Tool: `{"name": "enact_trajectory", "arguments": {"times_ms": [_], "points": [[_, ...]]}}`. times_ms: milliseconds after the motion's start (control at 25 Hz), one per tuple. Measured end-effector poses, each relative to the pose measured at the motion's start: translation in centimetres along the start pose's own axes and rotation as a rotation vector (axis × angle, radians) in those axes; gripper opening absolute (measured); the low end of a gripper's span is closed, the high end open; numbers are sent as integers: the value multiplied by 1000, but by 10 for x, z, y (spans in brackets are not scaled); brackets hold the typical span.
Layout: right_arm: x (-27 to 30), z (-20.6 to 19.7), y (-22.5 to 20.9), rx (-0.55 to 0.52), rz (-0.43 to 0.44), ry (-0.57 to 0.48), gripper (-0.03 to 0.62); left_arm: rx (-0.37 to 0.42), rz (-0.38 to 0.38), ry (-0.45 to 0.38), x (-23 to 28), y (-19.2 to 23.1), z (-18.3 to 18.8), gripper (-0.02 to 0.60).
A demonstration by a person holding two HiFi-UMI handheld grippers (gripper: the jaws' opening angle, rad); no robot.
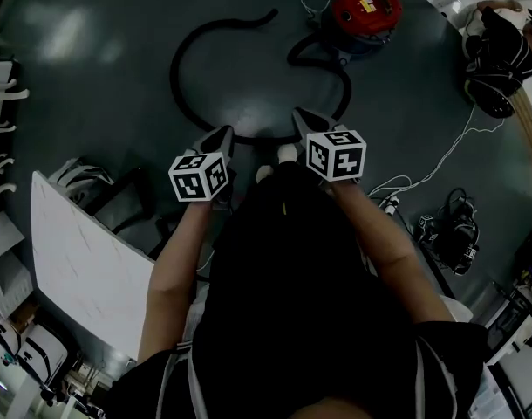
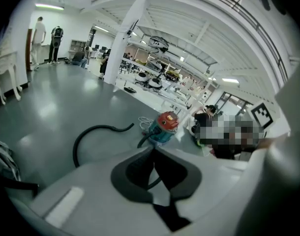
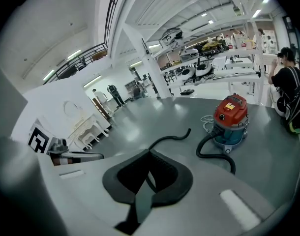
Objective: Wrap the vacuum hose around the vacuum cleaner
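**Arm pose.** Both bare forearms extend forward from the body, side by side, in the head view. The left gripper (image 1: 221, 136) and right gripper (image 1: 305, 120) are held level with each other above the grey floor (image 1: 92, 51), tips pointing away from the person towards the vacuum. A marker cube (image 1: 199, 175) rides on the left gripper and a second marker cube (image 1: 336, 154) on the right.

**Tool state.** In the left gripper view, the left gripper (image 2: 153, 151) has its jaws fully together with nothing between them. The right gripper (image 3: 149, 154) is the same: jaws closed, empty.

**Task items.** The vacuum cleaner (image 1: 364, 11), with red lid and teal body, stands on the floor well ahead of the grippers. The black vacuum hose (image 1: 174, 68) leaves its base and lies in a wide open loop on the floor. None of it is wound around the machine. Its free end points away to the far side.

**Markings.**
- Cubes: black-and-white square codes.
- Vacuum lid: a yellow label, text too small to read.
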State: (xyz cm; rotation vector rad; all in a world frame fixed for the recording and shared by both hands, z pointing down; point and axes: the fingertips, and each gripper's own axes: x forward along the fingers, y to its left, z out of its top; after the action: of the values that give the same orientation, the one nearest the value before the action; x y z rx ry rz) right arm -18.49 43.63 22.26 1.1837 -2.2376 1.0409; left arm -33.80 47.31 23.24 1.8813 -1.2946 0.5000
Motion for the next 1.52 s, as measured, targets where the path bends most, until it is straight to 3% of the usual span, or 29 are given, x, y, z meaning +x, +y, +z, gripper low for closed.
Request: {"name": "enact_trajectory", "arguments": {"times_ms": [240, 960, 1240, 1520], "points": [[11, 18, -26, 13, 17, 5, -5, 23, 42, -19, 13, 1, 29, 9], [28, 36, -33, -25, 43, 33, -5, -8, 104, -68, 9, 26, 61, 10], [58, 49, -33, -32, 25, 45, -5, -25, 83, -70, 33, 54, 79, 10], [113, 101, -42, -30, -5, 34, -5, -35, 49, -63, 84, 95, 133, 10]]}}
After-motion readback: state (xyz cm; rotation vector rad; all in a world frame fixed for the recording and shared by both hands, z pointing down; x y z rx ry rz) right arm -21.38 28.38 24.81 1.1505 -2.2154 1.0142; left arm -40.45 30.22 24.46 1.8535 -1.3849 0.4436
